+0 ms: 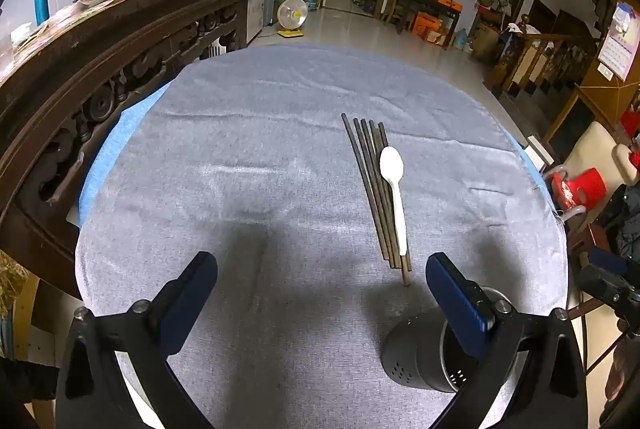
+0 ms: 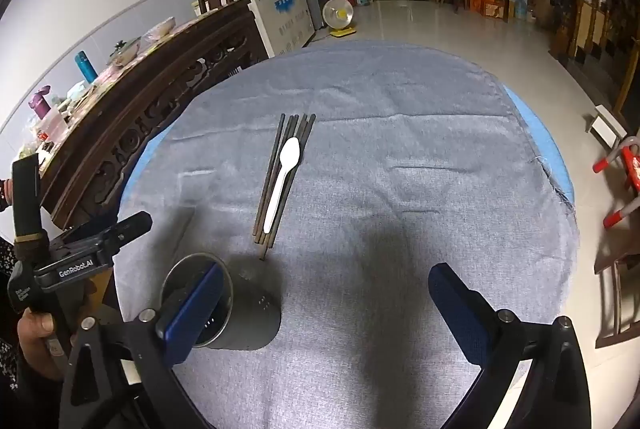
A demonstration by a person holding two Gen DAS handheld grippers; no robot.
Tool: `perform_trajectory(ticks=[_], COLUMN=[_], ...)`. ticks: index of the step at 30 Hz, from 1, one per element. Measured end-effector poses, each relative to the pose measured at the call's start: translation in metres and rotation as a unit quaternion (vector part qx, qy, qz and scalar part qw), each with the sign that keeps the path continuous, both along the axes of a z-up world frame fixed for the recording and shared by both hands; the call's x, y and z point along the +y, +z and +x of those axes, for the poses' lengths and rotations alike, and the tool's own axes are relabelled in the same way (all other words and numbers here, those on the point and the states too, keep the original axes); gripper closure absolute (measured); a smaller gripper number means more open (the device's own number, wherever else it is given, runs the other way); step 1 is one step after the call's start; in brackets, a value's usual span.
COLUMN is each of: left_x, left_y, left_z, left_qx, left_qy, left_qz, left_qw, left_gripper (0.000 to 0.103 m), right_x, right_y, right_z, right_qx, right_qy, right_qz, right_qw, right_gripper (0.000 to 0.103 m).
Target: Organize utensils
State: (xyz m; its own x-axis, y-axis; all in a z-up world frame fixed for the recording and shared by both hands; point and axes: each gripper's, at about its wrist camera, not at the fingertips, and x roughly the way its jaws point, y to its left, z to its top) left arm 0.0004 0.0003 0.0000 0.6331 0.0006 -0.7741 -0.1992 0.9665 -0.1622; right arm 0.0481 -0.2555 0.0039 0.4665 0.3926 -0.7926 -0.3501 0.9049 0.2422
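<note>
Several dark chopsticks (image 1: 374, 189) (image 2: 282, 177) lie bundled on the grey cloth, with a white plastic spoon (image 1: 394, 185) (image 2: 282, 177) resting on top of them. A dark perforated utensil holder (image 1: 424, 357) (image 2: 248, 313) stands upright near the front edge, just short of the chopstick ends. My left gripper (image 1: 320, 305) hangs open over bare cloth, its right finger (image 1: 460, 305) in front of the holder. My right gripper (image 2: 324, 313) is open too, its left finger (image 2: 192, 313) overlapping the holder's rim. Nothing sits between either pair of jaws.
The round table's grey cloth (image 1: 260, 149) (image 2: 400, 169) overlies a blue cover. A carved dark wooden sideboard (image 1: 100, 69) (image 2: 160, 89) with bowls and bottles runs along the left. A red stool (image 1: 576, 189) (image 2: 628, 169) stands at the right. A hand (image 2: 36, 333) holds the left gripper's handle.
</note>
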Motion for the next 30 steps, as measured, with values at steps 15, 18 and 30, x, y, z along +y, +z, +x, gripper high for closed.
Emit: perform_trajectory(ticks=[15, 18, 30], left_x=[-0.001, -0.0002, 0.0017], left_y=[0.0011, 0.0018, -0.0005], left_z=[0.0011, 0.001, 0.0037], left_qx=[-0.001, -0.002, -0.002], left_qy=[-0.003, -0.003, -0.003], left_qz=[-0.004, -0.006, -0.005], left_qw=[1.0, 1.0, 1.0], left_gripper=[0.0, 0.0, 0.0], right_x=[0.0042, 0.0039, 0.0034], right_y=[0.0033, 0.0043, 0.0024], right_z=[0.0023, 0.0026, 0.0081], right_qx=[0.003, 0.003, 0.013], right_qy=[0.01, 0.012, 0.015], right_qz=[0.003, 0.002, -0.002], right_qw=[1.0, 1.0, 1.0], right_gripper=[0.0, 0.0, 0.0])
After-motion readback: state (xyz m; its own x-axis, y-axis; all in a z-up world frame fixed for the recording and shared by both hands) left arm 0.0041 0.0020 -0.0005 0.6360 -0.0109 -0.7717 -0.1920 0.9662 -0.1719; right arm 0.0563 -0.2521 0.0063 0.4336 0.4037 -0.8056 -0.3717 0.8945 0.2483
